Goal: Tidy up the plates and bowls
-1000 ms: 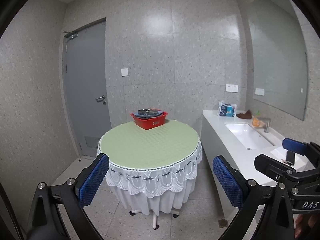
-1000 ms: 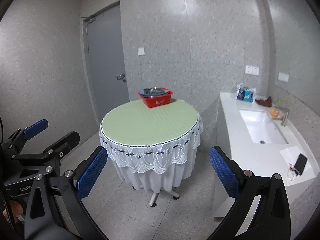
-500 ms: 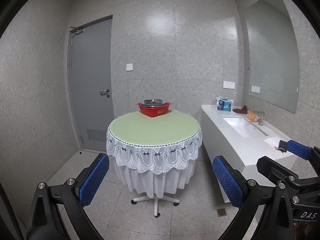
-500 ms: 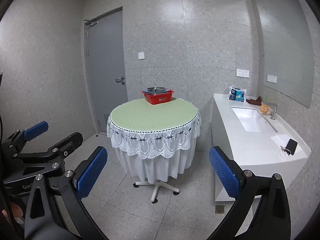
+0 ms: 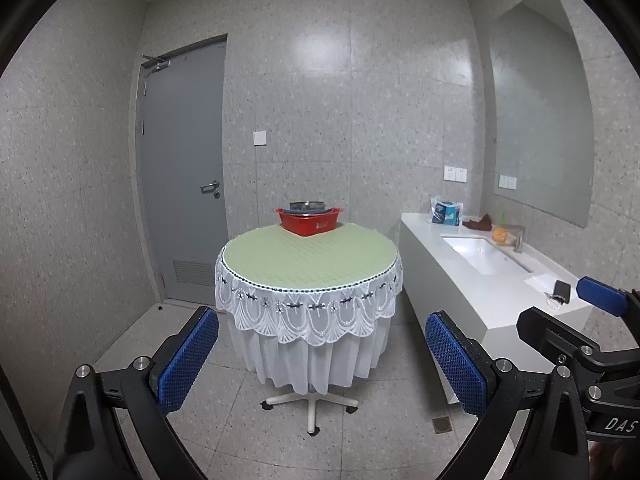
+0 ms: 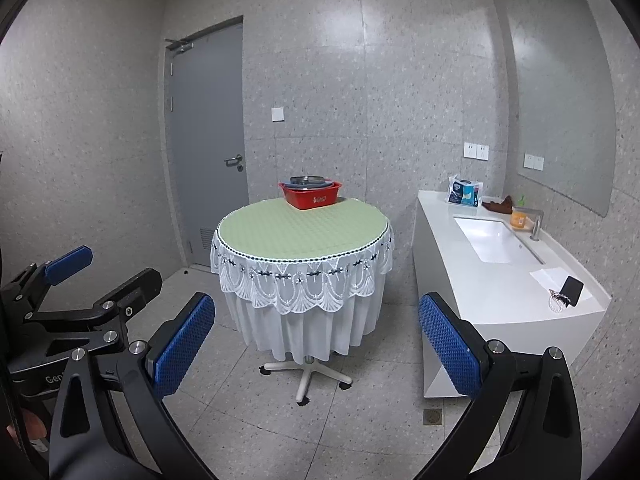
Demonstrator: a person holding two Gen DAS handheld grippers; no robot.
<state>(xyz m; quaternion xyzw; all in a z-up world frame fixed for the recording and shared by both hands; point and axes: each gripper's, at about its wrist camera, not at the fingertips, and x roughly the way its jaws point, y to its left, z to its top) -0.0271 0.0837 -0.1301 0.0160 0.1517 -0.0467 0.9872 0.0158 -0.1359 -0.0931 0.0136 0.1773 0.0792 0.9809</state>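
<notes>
A red basin point(image 5: 309, 222) point(image 6: 310, 196) stands at the far edge of a round table point(image 5: 308, 262) point(image 6: 300, 236) with a green cloth and white lace trim. Stacked dishes, a metal one on top point(image 5: 307, 205) point(image 6: 307, 180), sit inside the basin. My left gripper point(image 5: 320, 358) is open and empty, well short of the table. My right gripper point(image 6: 316, 344) is open and empty too, equally far back. The right gripper also shows in the left wrist view point(image 5: 576, 320), the left gripper in the right wrist view point(image 6: 88, 284).
A white sink counter point(image 5: 472, 276) point(image 6: 488, 276) runs along the right wall, with a tissue pack point(image 6: 465, 193), an orange bottle point(image 6: 518, 218), a faucet and a phone point(image 6: 571, 289). A grey door point(image 5: 184, 176) is at back left. The floor is tiled, with a drain point(image 6: 433, 416).
Both grippers have pulled back and away from the table, which now looks smaller and farther off. Both stay open and empty.
</notes>
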